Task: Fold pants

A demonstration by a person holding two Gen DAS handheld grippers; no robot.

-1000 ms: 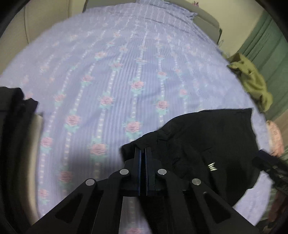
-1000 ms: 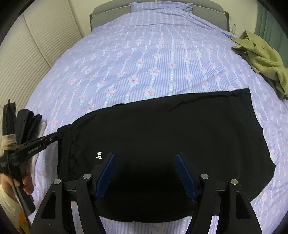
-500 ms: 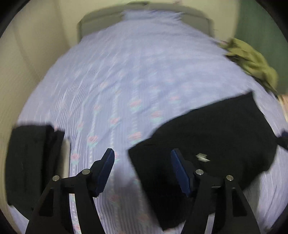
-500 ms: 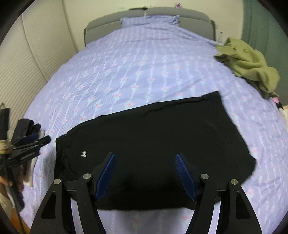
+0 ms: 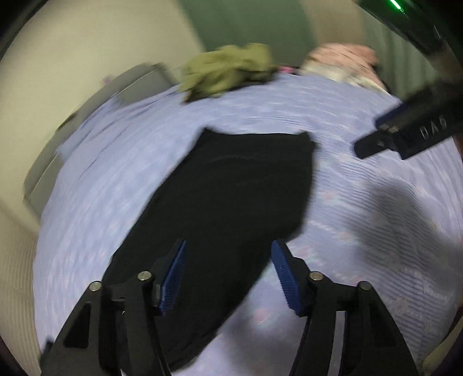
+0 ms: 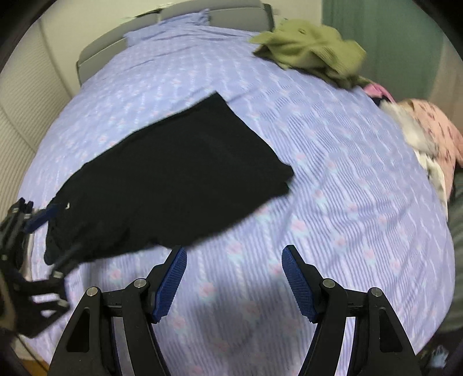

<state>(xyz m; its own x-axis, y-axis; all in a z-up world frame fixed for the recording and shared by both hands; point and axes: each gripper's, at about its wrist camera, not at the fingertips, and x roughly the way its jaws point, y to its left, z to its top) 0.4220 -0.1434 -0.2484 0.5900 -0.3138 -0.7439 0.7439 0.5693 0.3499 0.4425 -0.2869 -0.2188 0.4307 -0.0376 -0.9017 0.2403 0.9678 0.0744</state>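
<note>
The black pants lie folded flat on the bed, running from near left to far centre, with a small white logo at the waist end. In the left wrist view the pants stretch away under my left gripper, whose jaws are closing with nothing pressed between the blue pads. From the right wrist view, that left gripper hovers at the waist end. My right gripper stands open over bare sheet, just right of the pants' near edge. The right gripper also shows at the upper right.
The lilac rose-print bed sheet covers the bed. An olive garment lies at the far right corner, a pink garment at the right edge. The grey headboard is behind, with a green curtain to the right.
My left gripper let go of the pants' waist corner, opened, rolled and swung round to face along the pants. My right gripper slid right, off the pants and onto bare sheet, still open.
</note>
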